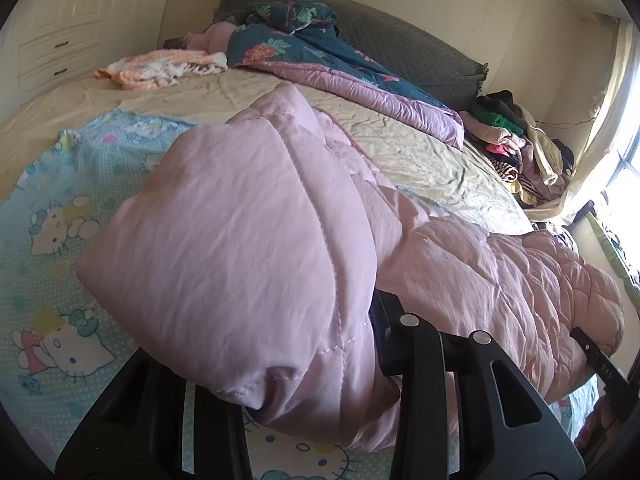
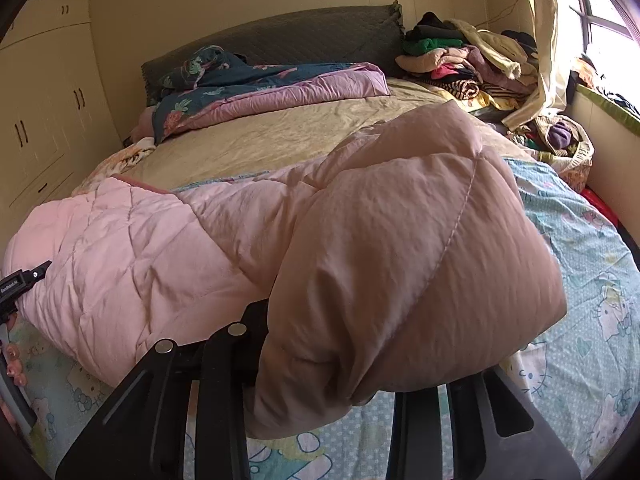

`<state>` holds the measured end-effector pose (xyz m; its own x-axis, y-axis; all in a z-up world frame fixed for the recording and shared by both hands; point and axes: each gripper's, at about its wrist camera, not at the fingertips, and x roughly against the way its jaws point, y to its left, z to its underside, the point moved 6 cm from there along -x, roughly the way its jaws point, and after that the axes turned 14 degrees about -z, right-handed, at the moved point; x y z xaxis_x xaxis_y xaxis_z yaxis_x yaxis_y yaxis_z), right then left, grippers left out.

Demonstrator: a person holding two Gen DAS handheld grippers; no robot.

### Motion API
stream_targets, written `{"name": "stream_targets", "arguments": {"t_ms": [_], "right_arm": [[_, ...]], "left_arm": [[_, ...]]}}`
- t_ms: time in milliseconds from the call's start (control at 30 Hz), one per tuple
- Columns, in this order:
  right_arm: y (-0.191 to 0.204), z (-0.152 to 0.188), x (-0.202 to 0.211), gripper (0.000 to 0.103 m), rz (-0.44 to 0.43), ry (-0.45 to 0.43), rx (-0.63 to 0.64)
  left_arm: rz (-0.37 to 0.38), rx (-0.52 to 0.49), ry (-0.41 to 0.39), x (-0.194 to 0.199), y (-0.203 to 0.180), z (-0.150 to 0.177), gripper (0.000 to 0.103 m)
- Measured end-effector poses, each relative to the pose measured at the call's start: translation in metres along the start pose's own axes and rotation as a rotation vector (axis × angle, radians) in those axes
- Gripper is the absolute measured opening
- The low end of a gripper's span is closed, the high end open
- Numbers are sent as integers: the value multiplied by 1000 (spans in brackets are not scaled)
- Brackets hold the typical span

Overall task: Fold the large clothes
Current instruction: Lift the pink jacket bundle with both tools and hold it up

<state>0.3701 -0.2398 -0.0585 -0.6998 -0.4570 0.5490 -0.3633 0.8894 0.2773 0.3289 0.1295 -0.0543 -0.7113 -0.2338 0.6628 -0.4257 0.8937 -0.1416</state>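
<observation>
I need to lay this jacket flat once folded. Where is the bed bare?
Free: the beige sheet between the pink jacket and the floral quilt. Crowded: the clothes pile by the window.

Ahead of your hand-held gripper a bed (image 1: 224, 92) with a beige sheet stretches to a dark grey quilted headboard (image 2: 304, 36). A blue cartoon-cat blanket (image 1: 48, 208) lies just below you. Farther ahead sits a crumpled teal floral quilt (image 1: 296, 40) with lilac lining. A heap of mixed clothes (image 2: 464, 60) is piled ahead by the window (image 2: 600, 28). Cream wardrobes (image 2: 44, 112) stand opposite.
</observation>
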Motion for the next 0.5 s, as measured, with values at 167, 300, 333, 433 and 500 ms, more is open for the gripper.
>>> {"name": "stream_targets", "arguments": {"t_ms": [167, 300, 333, 433, 500], "right_arm": [[20, 3, 27, 30, -20, -18, 44], [32, 7, 46, 30, -25, -24, 58], [34, 8, 50, 30, -27, -24, 58], [37, 10, 59, 30, -27, -20, 58], [41, 12, 62, 30, -26, -16, 57]], "left_arm": [[5, -38, -43, 25, -1, -1, 28], [18, -51, -52, 42, 0, -1, 28], [21, -53, -54, 45, 1, 0, 28], [24, -59, -55, 54, 3, 2, 28], [25, -60, -52, 58, 6, 5, 28]]}}
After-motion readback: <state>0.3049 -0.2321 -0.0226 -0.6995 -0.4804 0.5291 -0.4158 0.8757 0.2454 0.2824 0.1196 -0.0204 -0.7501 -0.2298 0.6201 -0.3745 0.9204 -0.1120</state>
